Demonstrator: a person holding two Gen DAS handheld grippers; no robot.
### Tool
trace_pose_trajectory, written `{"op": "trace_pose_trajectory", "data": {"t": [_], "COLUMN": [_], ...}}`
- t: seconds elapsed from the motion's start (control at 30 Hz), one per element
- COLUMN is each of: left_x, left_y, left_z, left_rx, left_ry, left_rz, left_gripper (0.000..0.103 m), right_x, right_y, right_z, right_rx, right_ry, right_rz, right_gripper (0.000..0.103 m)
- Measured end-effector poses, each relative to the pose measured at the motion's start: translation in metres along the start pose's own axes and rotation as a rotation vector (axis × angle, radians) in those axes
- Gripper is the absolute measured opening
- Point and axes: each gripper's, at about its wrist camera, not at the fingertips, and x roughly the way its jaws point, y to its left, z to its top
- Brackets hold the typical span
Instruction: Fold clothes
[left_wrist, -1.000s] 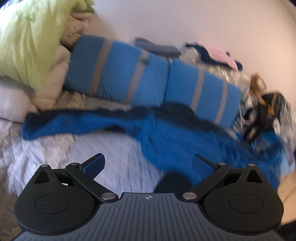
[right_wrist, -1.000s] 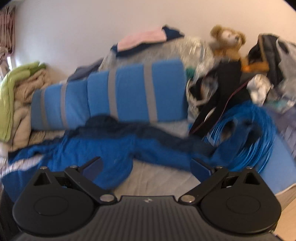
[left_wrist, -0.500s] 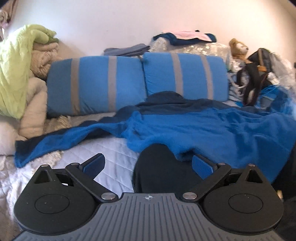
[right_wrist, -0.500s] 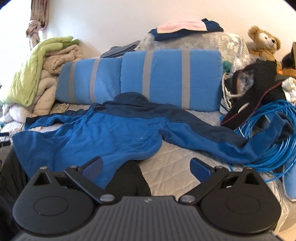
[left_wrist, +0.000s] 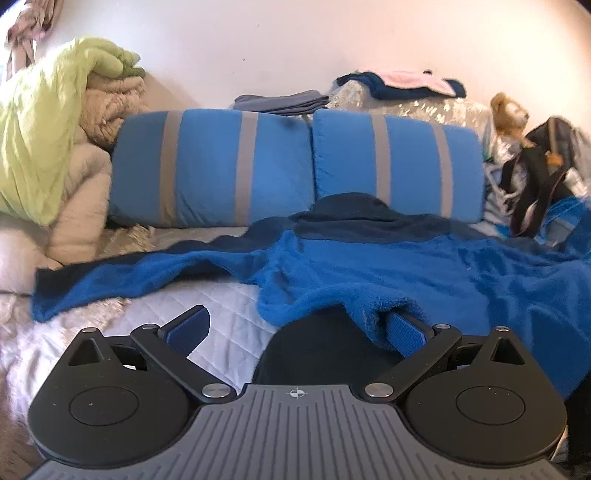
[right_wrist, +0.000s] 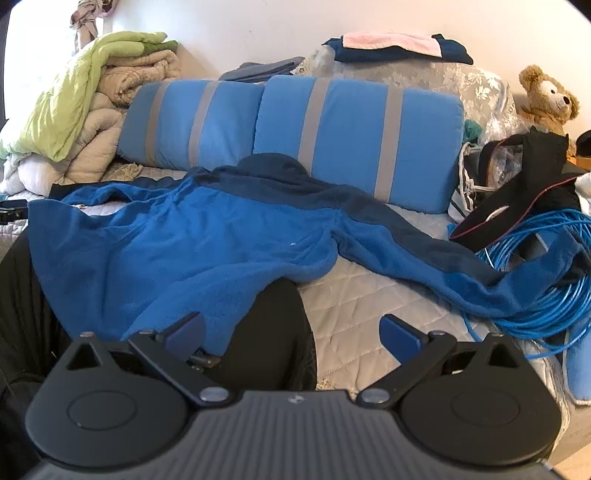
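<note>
A blue fleece hooded top (left_wrist: 369, 266) with dark navy shoulders lies spread flat on the quilted bed (left_wrist: 229, 314), sleeves out to both sides; it also shows in the right wrist view (right_wrist: 192, 251). My left gripper (left_wrist: 295, 328) is open at the garment's lower left hem, its right fingertip (left_wrist: 404, 332) touching the fleece edge. My right gripper (right_wrist: 291, 332) is open at the lower right hem, its left fingertip (right_wrist: 184, 332) over the fleece. A dark shape lies between each pair of fingers, under the hem.
Two blue grey-striped pillows (right_wrist: 295, 129) stand behind the garment. Folded green and beige blankets (right_wrist: 92, 99) pile at left. A coil of blue cable (right_wrist: 546, 280), a black bag (right_wrist: 524, 184) and a teddy bear (right_wrist: 550, 99) crowd the right. Folded clothes (right_wrist: 391, 44) sit on a covered box.
Both views have steadied and moved closer to the garment's lower hem. The left gripper's right finger now touches the fleece edge. Both grippers stay open.
</note>
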Motion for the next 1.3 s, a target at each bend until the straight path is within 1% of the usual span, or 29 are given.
{"op": "trace_pose_trajectory", "data": {"t": [0.2,0.37,0.5,0.6,0.67,0.93,1.03,1.23,1.3], "left_x": [0.017,0.024,0.027,0.029,0.031,0.034,0.034,0.033,0.034], "left_y": [-0.027,-0.034,-0.028,-0.023,-0.021,-0.018,-0.017,-0.016,-0.015], "left_z": [0.017,0.021,0.021,0.021,0.021,0.023,0.022,0.021,0.021], "left_rx": [0.131,0.19,0.176,0.156,0.141,0.123,0.116,0.099,0.092], "left_ry": [0.061,0.088,0.097,0.104,0.112,0.119,0.12,0.12,0.121], "left_rz": [0.116,0.162,0.15,0.141,0.136,0.123,0.122,0.12,0.118], "left_gripper": [0.103,0.103,0.103,0.103,0.103,0.103,0.103,0.103,0.103], "right_x": [0.002,-0.003,-0.007,-0.009,-0.01,-0.003,0.003,0.011,0.014], "right_y": [0.005,0.007,0.006,0.007,0.01,0.033,0.039,0.032,0.034], "right_z": [-0.002,-0.003,-0.006,-0.007,-0.007,-0.011,-0.014,-0.009,-0.007], "right_rx": [0.013,0.015,0.02,0.013,0.001,-0.108,-0.114,0.02,0.035], "right_ry": [0.004,-0.006,-0.011,-0.001,0.011,0.048,0.043,-0.016,-0.031], "right_rz": [-0.03,-0.039,-0.054,-0.081,-0.082,-0.06,-0.089,-0.089,-0.107], "right_gripper": [0.103,0.103,0.103,0.103,0.103,0.103,0.103,0.103,0.103]}}
